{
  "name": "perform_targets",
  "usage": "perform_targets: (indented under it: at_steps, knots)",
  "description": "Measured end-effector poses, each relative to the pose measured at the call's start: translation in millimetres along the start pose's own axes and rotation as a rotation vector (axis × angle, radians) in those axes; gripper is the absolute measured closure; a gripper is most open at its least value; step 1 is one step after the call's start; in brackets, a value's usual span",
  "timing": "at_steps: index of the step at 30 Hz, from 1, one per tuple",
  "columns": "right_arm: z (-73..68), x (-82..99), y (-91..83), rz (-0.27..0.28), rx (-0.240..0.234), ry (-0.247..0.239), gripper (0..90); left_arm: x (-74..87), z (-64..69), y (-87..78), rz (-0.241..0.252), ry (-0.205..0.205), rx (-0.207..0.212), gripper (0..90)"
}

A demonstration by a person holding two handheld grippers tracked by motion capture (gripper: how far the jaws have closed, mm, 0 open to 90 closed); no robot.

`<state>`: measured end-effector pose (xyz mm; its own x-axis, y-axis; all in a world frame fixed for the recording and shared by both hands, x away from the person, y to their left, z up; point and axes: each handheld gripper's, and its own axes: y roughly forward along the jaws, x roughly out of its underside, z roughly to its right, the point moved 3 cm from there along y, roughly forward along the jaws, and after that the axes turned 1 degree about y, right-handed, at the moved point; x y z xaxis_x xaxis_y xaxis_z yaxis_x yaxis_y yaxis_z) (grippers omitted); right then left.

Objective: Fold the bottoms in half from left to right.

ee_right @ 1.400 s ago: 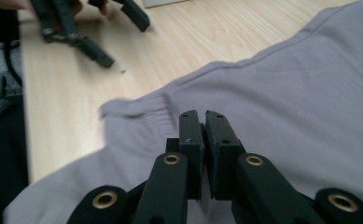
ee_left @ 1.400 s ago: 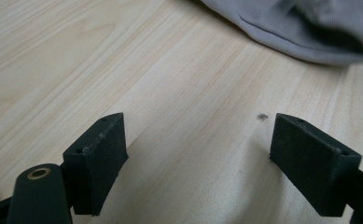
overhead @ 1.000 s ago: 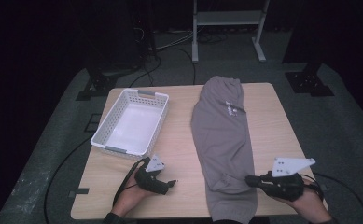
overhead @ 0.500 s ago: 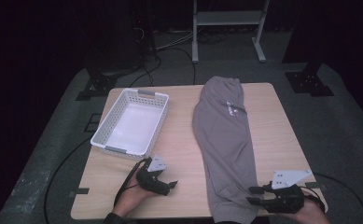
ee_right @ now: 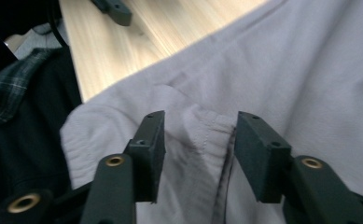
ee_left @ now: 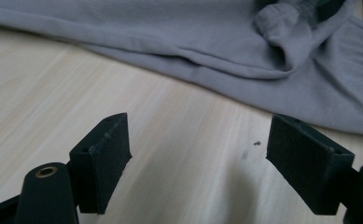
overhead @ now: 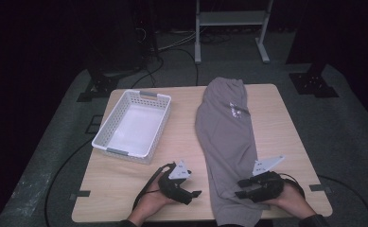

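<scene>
A grey pair of trousers [overhead: 226, 137] lies folded lengthwise on the wooden table [overhead: 276, 123], its near end hanging over the front edge. My right gripper [overhead: 240, 188] rests low on that near end. Its jaws have just been opening, and in the right gripper view [ee_right: 200, 144] a raised seam fold of the cloth [ee_right: 286, 70] stands between the pads without being pressed. My left gripper [overhead: 195, 195] sits on bare wood just left of the garment, pointing at it. Its jaws [ee_left: 202, 154] have just closed a little but stand wide, with only table between them and the cloth [ee_left: 216, 46] ahead.
A white slatted basket [overhead: 103, 142] stands on the table's left half. A metal rack's legs [overhead: 198, 38] and cables lie on the floor beyond. The right gripper view catches the other gripper's jaw [ee_right: 116, 11] and the person's dark clothing [ee_right: 11, 93].
My right gripper has sunk and shifted left onto the trousers' near end, and its jaws have parted. My left gripper has slid right toward the garment.
</scene>
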<state>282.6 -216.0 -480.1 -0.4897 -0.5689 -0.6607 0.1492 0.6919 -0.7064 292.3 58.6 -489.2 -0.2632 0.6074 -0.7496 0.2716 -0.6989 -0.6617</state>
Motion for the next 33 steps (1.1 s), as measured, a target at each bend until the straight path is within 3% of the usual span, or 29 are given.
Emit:
perform_targets:
  at_steps: [1,4,5,9,12,14,17,19,23,28,31,33]
  knots:
    - [1.0,-0.3,4.3,-0.015,-0.009,0.005,51.6,-1.0,1.4,2.0,-0.005,0.008,0.007,21.0]
    - [-3.1,-1.5,12.8,-0.044,-0.026,-0.008,69.3,-2.7,4.4,5.2,-0.011,0.016,0.019,22.6]
    - [-4.9,-2.4,13.0,-0.043,-0.034,-0.016,70.9,-3.0,5.0,5.3,-0.010,0.015,0.023,22.6]
    - [-19.2,-10.4,11.1,-0.010,-0.067,-0.048,71.6,-4.7,7.8,4.6,-0.001,0.019,0.031,23.0]
    - [-39.4,-14.6,11.7,-0.002,-0.161,-0.086,66.1,-5.0,9.0,4.0,0.000,0.015,0.035,23.0]
    - [-54.2,-15.3,10.2,-0.001,-0.248,-0.114,64.0,-4.3,8.3,3.7,-0.001,0.014,0.034,23.0]
    - [-67.4,-16.9,4.0,0.021,-0.316,-0.149,62.3,-4.0,7.4,3.3,-0.003,0.013,0.036,23.2]
    - [-69.5,-18.8,-1.4,0.046,-0.310,-0.160,61.0,-4.8,7.5,2.9,-0.001,0.013,0.039,23.3]
    - [-51.5,-23.1,-16.4,0.126,-0.188,-0.139,58.6,-6.4,8.9,4.5,0.006,0.014,0.043,24.4]
    - [-5.6,-23.0,-26.3,0.188,0.093,-0.044,58.0,-10.7,9.7,8.9,0.017,0.020,0.036,28.3]
    - [19.4,-22.6,-29.4,0.191,0.230,0.003,57.8,-17.0,10.9,13.0,0.029,0.022,0.034,29.2]
    - [36.4,-23.1,-30.0,0.189,0.293,0.029,57.7,-21.8,11.4,16.3,0.038,0.027,0.032,30.0]
